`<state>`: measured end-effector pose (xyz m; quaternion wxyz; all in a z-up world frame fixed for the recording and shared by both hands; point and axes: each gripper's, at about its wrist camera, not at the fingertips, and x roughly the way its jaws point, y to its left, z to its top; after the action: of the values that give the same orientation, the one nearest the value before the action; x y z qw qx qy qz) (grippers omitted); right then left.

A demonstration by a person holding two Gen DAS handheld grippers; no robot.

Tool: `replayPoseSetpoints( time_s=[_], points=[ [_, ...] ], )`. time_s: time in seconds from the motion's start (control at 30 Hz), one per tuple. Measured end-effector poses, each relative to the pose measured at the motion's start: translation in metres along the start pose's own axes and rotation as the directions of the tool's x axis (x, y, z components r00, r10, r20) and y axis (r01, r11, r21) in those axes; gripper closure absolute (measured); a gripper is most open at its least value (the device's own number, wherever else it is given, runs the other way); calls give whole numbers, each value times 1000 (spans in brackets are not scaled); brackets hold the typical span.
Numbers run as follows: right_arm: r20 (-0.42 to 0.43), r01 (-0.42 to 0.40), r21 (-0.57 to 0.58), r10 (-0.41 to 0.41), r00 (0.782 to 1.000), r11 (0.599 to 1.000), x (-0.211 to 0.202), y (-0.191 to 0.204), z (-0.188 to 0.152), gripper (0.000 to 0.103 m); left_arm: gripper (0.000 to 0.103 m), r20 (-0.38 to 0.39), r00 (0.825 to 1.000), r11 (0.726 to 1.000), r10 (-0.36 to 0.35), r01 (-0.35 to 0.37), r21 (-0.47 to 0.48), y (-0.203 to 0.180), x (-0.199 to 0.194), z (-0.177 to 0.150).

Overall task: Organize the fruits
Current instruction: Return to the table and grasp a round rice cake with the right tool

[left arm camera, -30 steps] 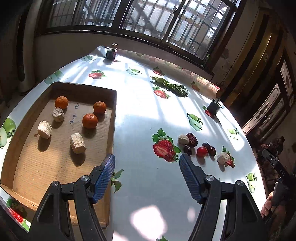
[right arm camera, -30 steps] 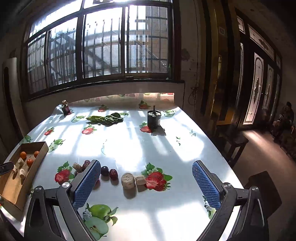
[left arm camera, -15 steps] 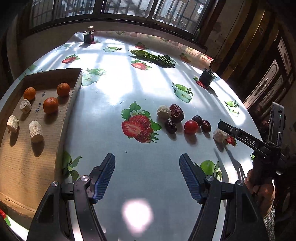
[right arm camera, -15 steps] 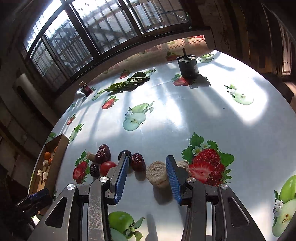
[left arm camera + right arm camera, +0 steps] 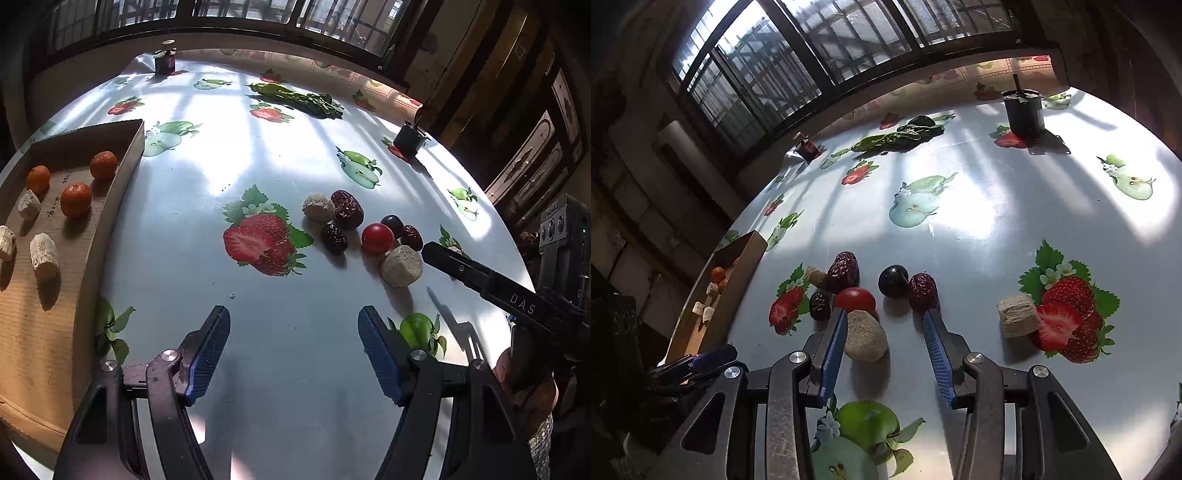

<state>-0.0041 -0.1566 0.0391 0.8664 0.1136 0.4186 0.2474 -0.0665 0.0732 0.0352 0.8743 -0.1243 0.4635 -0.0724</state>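
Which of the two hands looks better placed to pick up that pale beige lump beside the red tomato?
The right. Its gripper is open with the beige lump already between its fingers, touching one. The left gripper is open too, but over bare tablecloth, well short of the fruit pile.

- Beige chunk (image 5: 866, 340): between the right gripper (image 5: 884, 325) jaws, touching the left pad.
- Red tomato (image 5: 855, 300): just beyond the left fingertip.
- Wrinkled date (image 5: 922, 291): beyond the right fingertip.

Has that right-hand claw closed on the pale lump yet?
Not yet: the right gripper is open, one finger touching the pale lump, a gap on the other side.
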Motion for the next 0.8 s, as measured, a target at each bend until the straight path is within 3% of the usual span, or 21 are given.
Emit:
replayPoseSetpoints(
  time_s=[0.27, 0.3, 0.47, 0.6, 0.67, 0.7, 0.8],
  points=[
    [-56, 43, -98, -48, 997, 994, 27, 25, -8, 57, 32, -19, 1000, 1000, 2, -2, 2, -1, 9, 0],
    [-53, 64, -102, -70, 996, 993, 27, 25, -9, 67, 32, -18, 1000, 1000, 3, -3, 7, -2, 9, 1],
    [0, 237, -42, -237, 971, 971, 12, 3, -4, 67, 32, 3, 1000, 997, 19, -19, 81, -20, 15, 23],
    [-4, 225, 40, -225, 974, 974, 3, -18, -2, 67, 33, -1, 1000, 991, -15, 15, 135, -36, 37, 41],
    [-2, 231, 50, -231, 973, 972, 1, -21, -1, 67, 45, 4, 1000, 990, -2, 2, 144, -40, 46, 49],
    [-2, 231, 53, -232, 973, 971, 1, -22, -1, 67, 50, 5, 1000, 992, 4, -5, 129, -38, 49, 54],
    [-3, 226, 63, -226, 974, 972, 0, -23, 0, 67, 51, 41, 999, 998, 4, -7, 64, -28, 52, 69]
  ],
)
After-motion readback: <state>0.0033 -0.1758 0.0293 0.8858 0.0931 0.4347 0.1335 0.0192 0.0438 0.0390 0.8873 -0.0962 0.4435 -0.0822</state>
